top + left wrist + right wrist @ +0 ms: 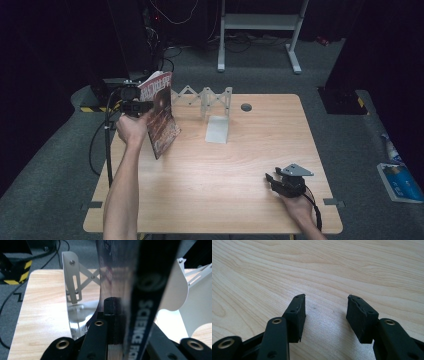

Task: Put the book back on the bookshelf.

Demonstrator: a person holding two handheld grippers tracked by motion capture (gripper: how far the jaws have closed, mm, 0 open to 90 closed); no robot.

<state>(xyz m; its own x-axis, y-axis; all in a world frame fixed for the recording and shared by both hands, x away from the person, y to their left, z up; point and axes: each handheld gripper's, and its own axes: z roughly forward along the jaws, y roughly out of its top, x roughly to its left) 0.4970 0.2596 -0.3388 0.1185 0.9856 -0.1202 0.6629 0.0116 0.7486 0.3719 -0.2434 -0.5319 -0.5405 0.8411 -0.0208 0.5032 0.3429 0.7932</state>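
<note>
Left gripper (134, 107) is what we are holding up over the far left corner of the table (210, 195), and its jaws are closing on a book (161, 112), pinching it near one edge; in the left gripper view the dark spine (143, 315), lettered in white, is running up past the pads, so we are judging the grip firm (the far pad is hidden behind the cover). We are seeing the book lifted off the wood, its long axis standing nearly upright and tilting a little, the lower corner hanging toward the table's left half. Just to the right of the book, at the far edge, a white folding rack (212, 107) with upright dividers is standing; the nearest divider (72, 280) is showing just beyond the book in the left gripper view. That is the relation the coming move is turning on, we think: the rack is lying to the right of and slightly beyond the held book, so the book is needing to travel rightward, spine kept upright, to slide between dividers. Our right gripper (286, 184) is resting low at the near right of the table, well apart from the rack; its jaws are standing apart over bare wood, holding nothing (325, 315); the left hand is clearly the nearer one.
</note>
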